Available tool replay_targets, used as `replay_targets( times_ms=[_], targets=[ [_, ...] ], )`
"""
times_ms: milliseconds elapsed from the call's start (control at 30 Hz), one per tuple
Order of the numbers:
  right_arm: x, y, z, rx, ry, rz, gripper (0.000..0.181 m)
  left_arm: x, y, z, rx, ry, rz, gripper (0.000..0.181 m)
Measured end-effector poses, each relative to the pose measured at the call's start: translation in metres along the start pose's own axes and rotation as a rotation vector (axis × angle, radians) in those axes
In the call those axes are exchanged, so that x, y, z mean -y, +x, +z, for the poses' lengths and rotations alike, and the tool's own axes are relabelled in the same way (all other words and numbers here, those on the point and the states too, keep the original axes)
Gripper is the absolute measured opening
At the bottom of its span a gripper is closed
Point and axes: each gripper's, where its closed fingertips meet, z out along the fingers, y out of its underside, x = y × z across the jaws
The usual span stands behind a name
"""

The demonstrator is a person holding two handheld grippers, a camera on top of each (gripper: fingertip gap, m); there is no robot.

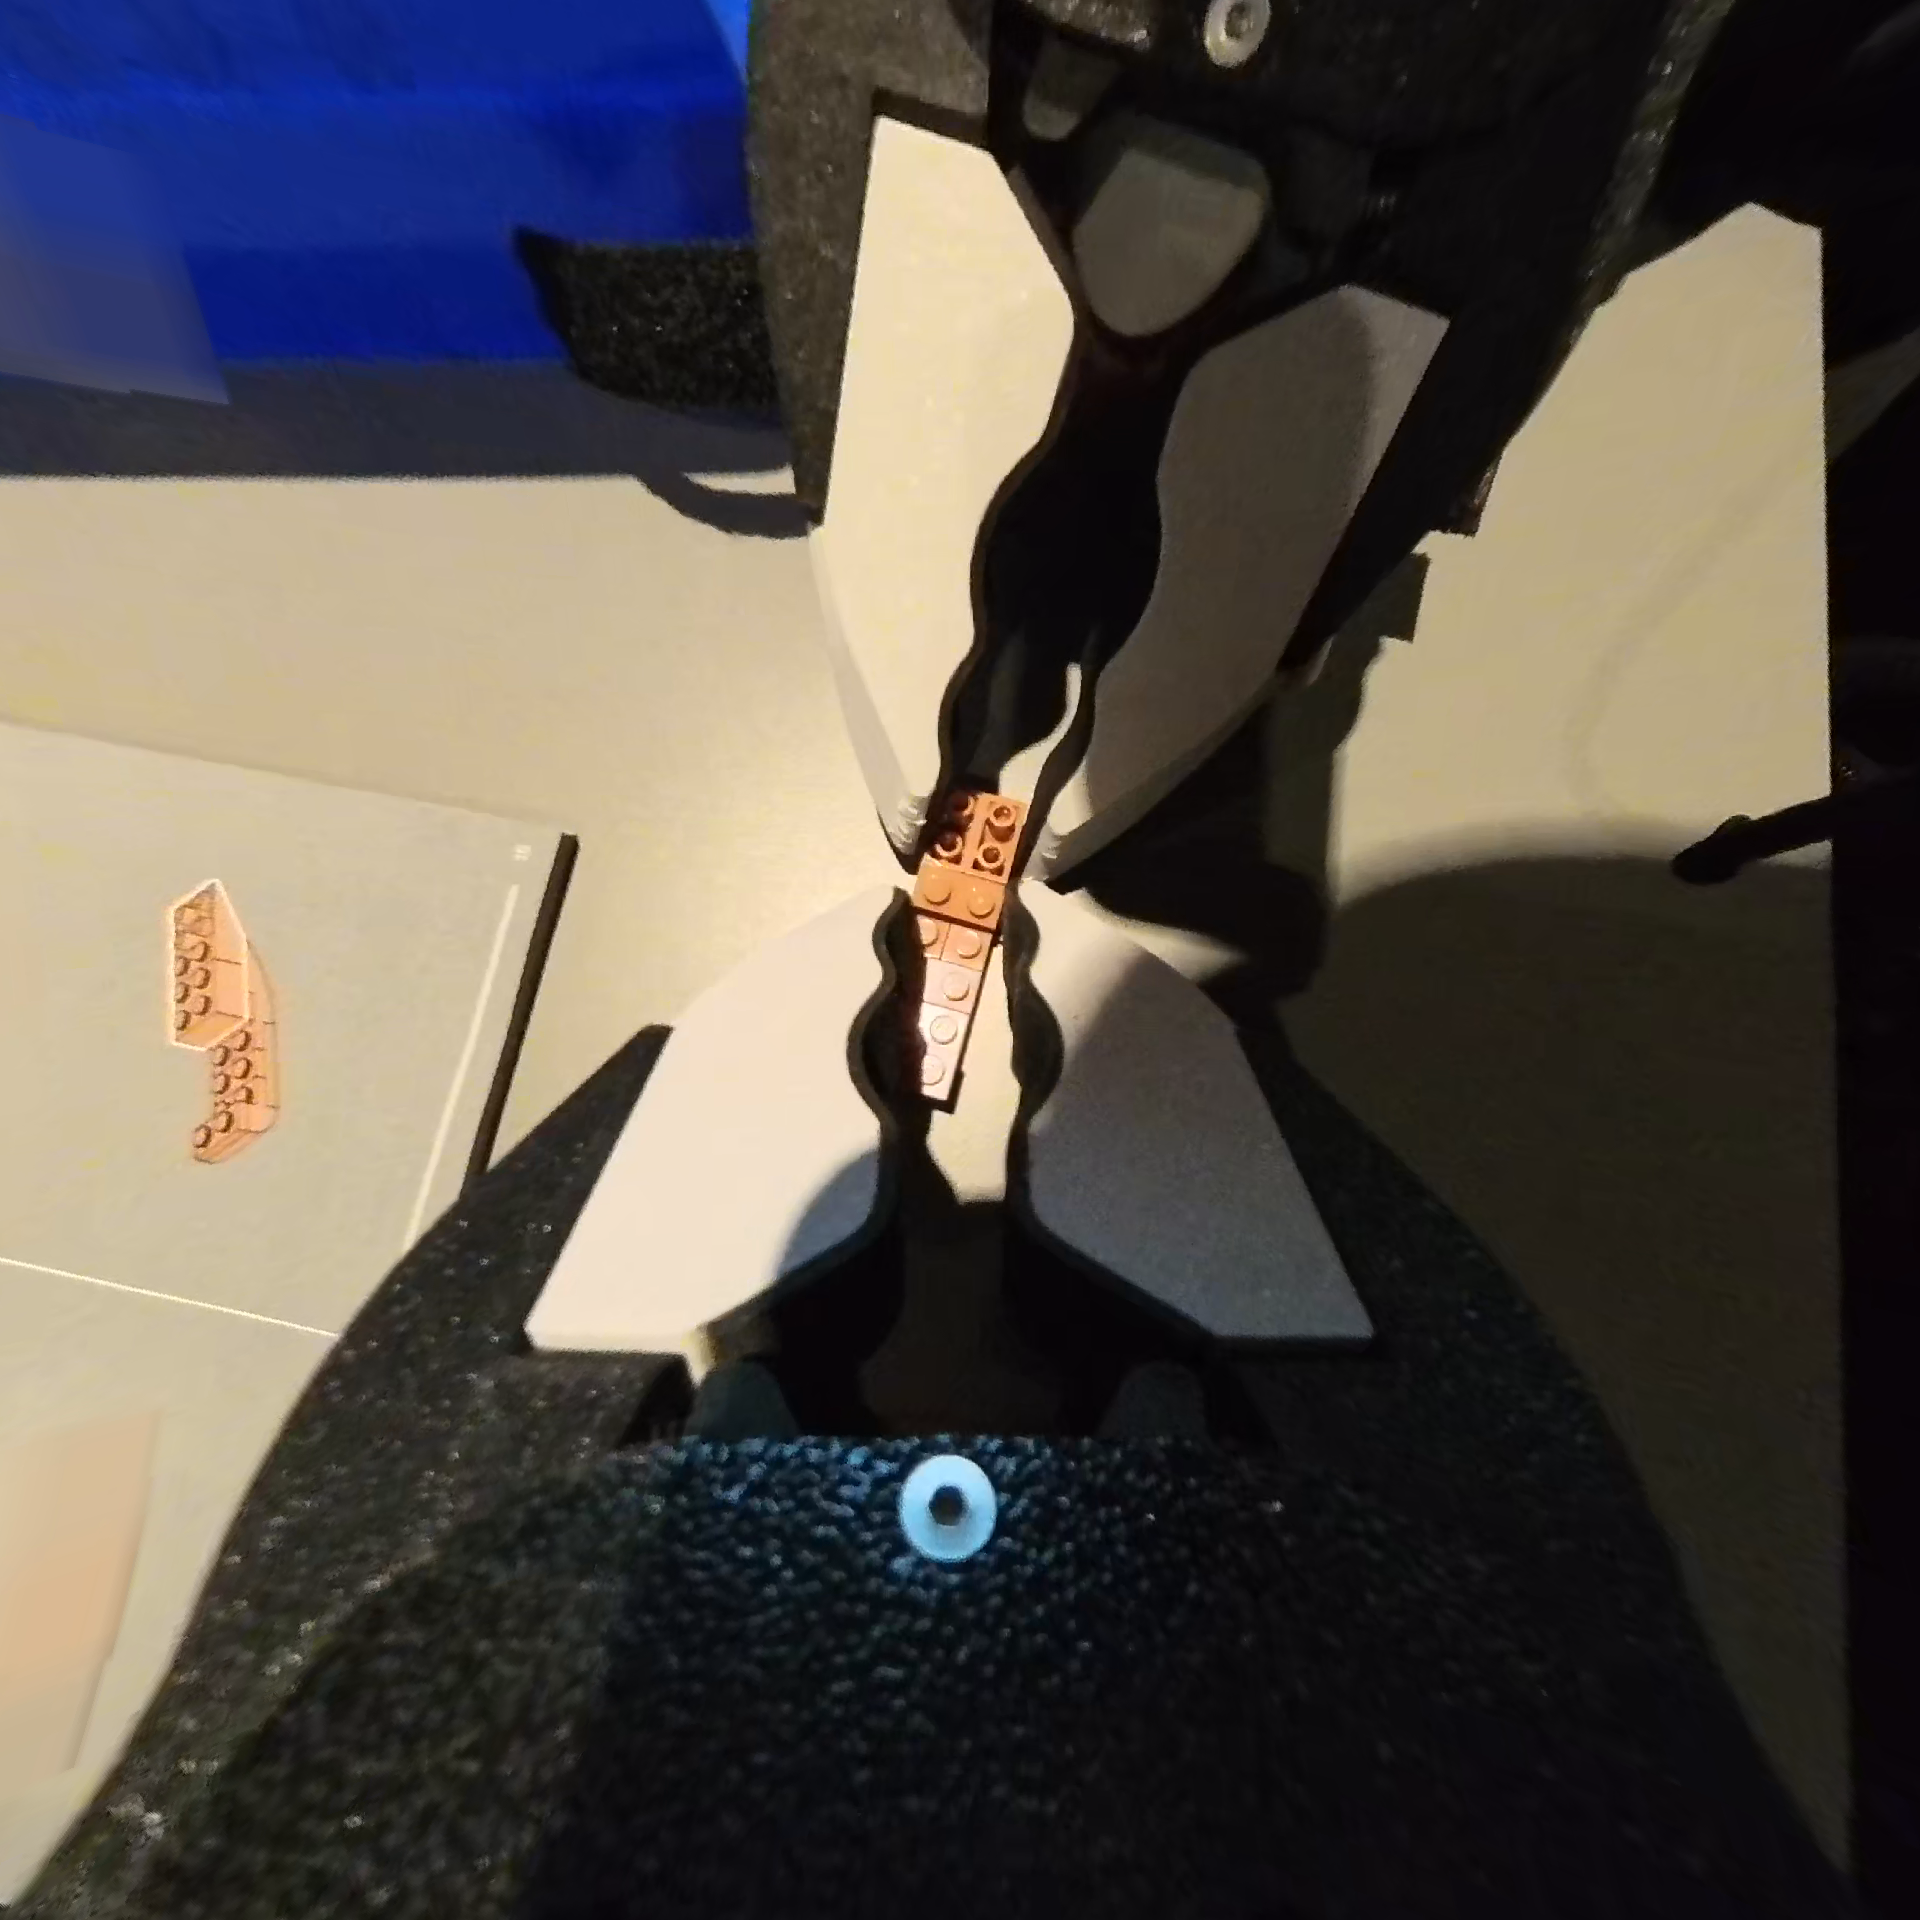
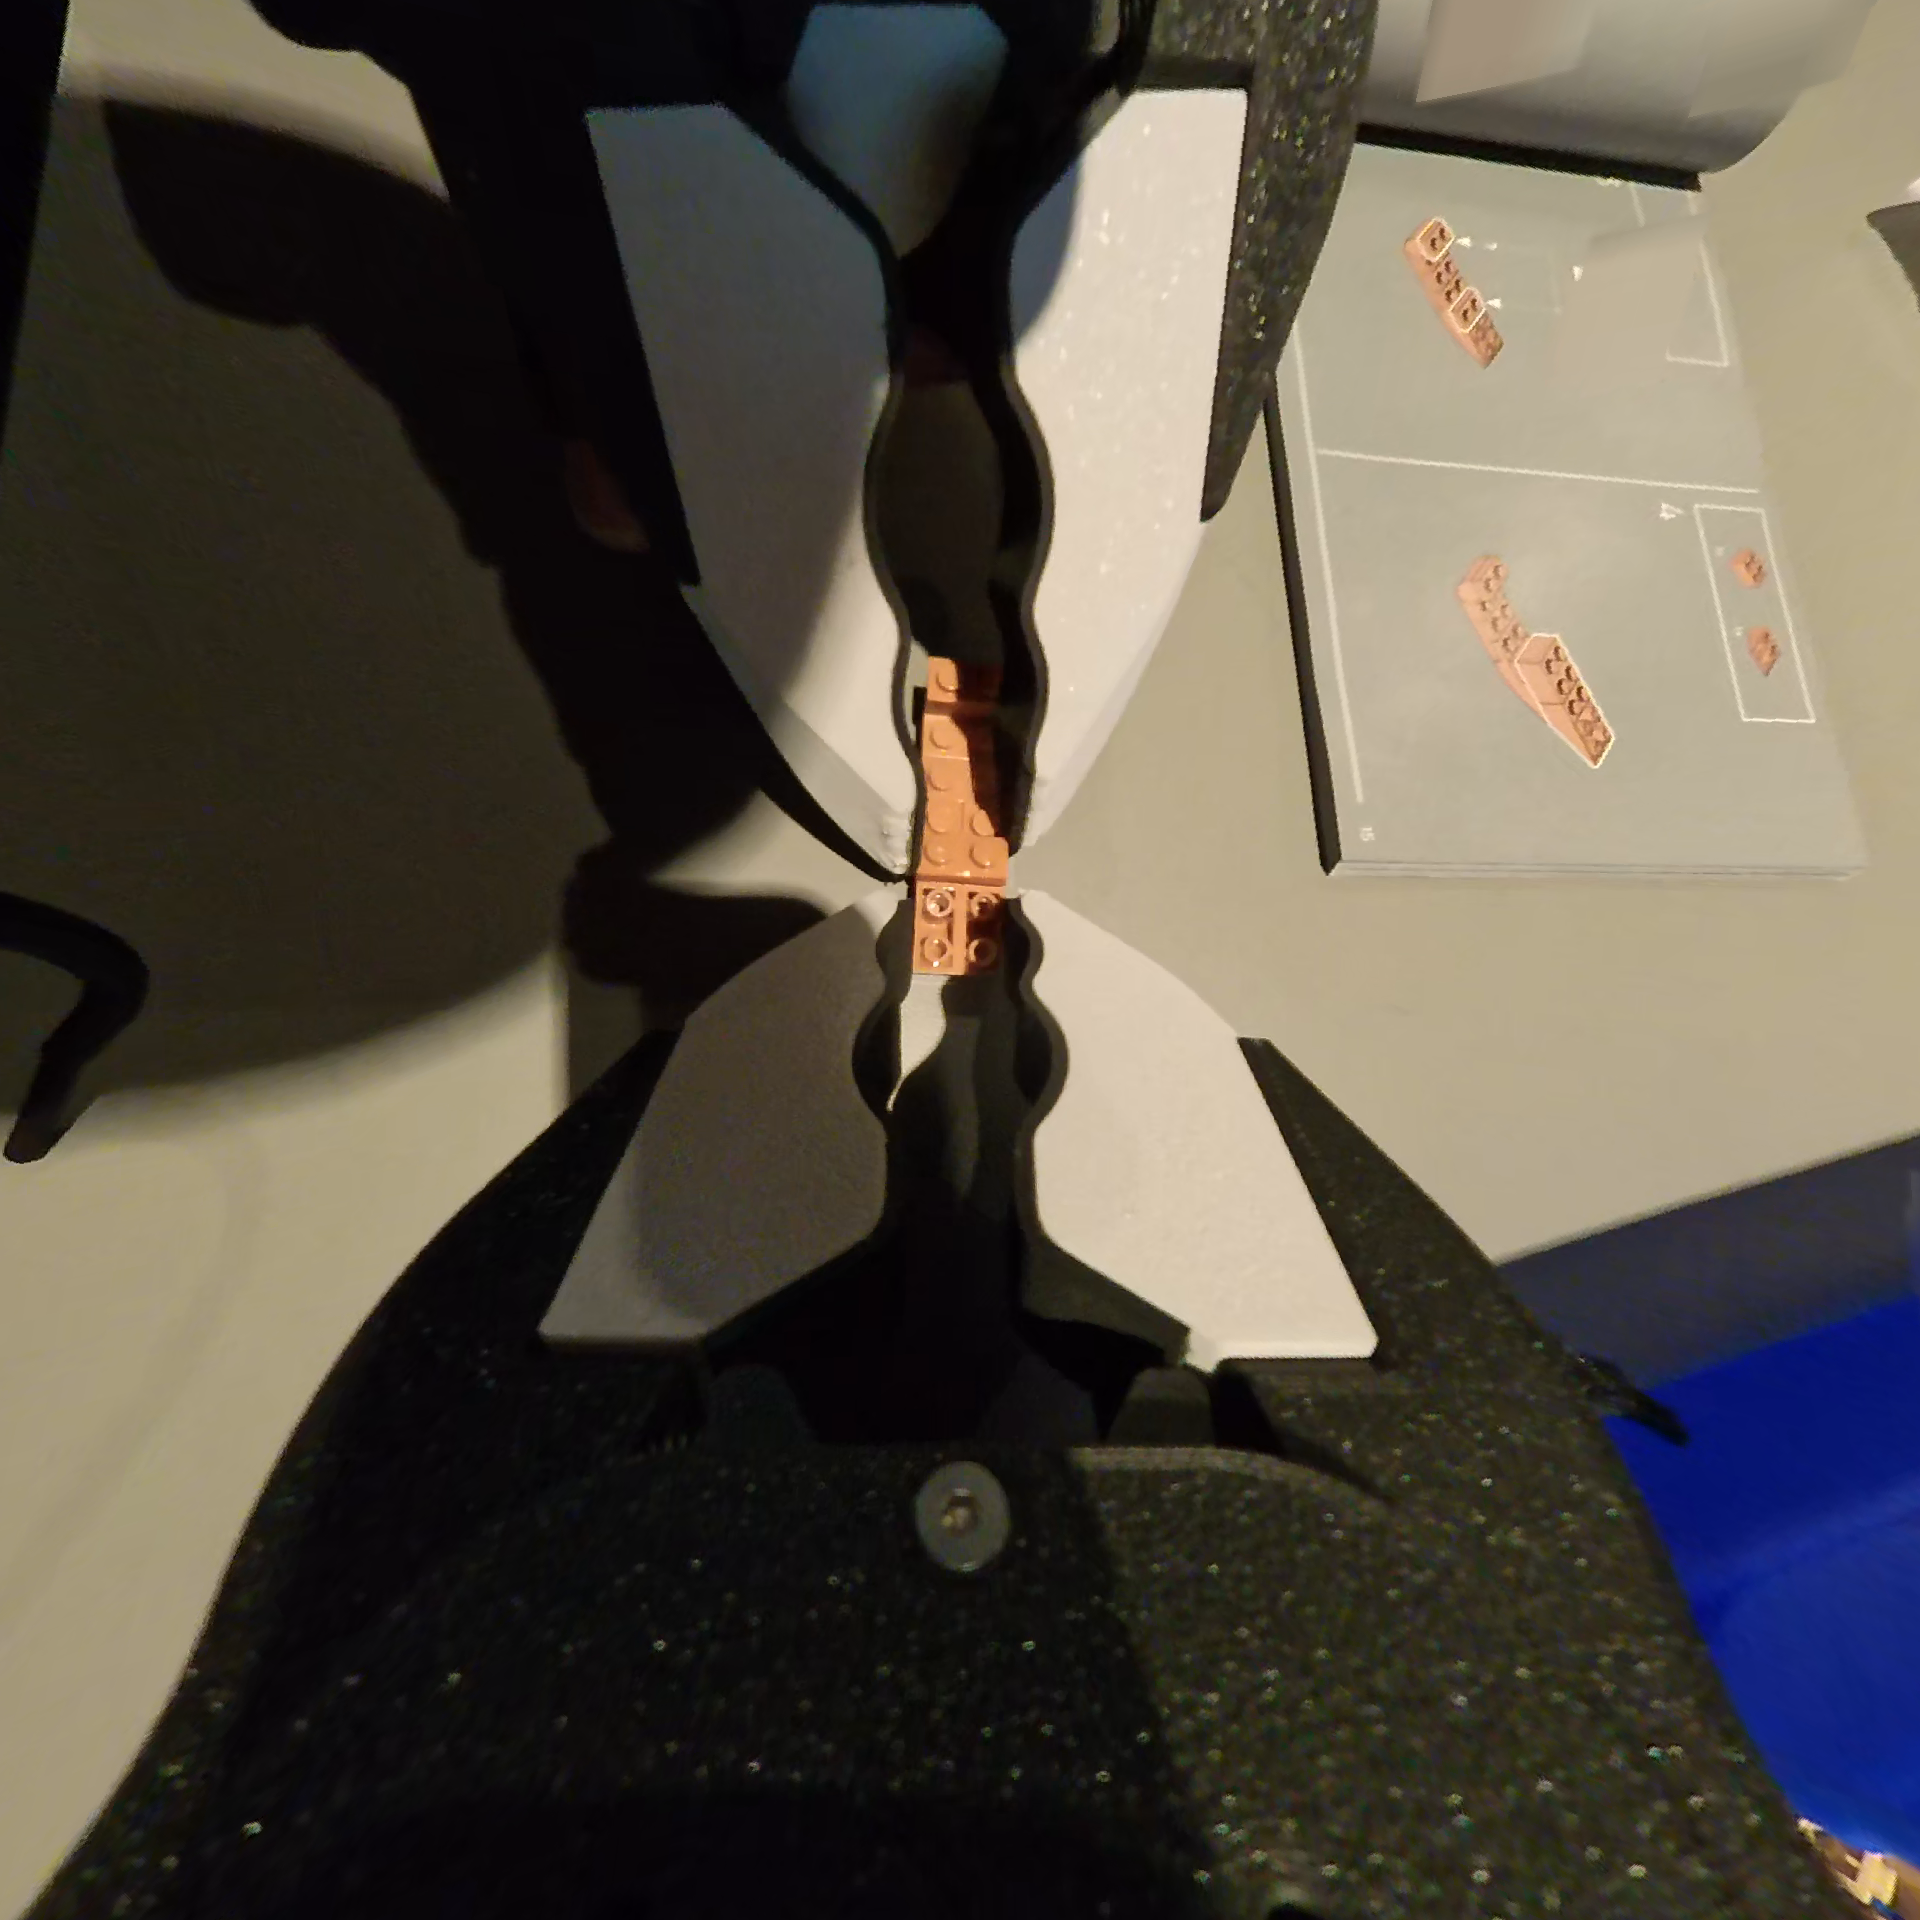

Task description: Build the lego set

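Observation:
My left gripper (image 1: 961, 920) is shut on a long brown lego assembly (image 1: 948, 1013) of several stacked plates, held above the table. My right gripper (image 1: 982, 844) comes in from the opposite side, tip to tip with the left, and is shut on a small brown 2x2 brick (image 1: 987, 831). The brick's edge meets the end of the assembly. In the right wrist view the right gripper (image 2: 961, 920) holds the 2x2 brick (image 2: 956, 935) studs up, and the left gripper (image 2: 961, 836) holds the assembly (image 2: 951, 769) beyond it.
An open instruction booklet (image 1: 343, 1039) lies on the grey table (image 1: 520, 623), left of the grippers; it also shows in the right wrist view (image 2: 1558, 644) at upper right. A blue surface (image 1: 364, 156) lies past the table edge (image 2: 1787, 1558). The tips of both grippers are at nearly the same place.

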Motion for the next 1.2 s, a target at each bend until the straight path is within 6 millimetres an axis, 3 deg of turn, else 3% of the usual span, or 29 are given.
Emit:
replay_targets(
  times_ms=[1200],
  targets=[
    [-0.0004,-0.0006,-0.0003,0.001,0.002,0.000,0.018,-0.0008,-0.0025,-0.0033,-0.091,0.060,0.068,0.019]
  ],
)
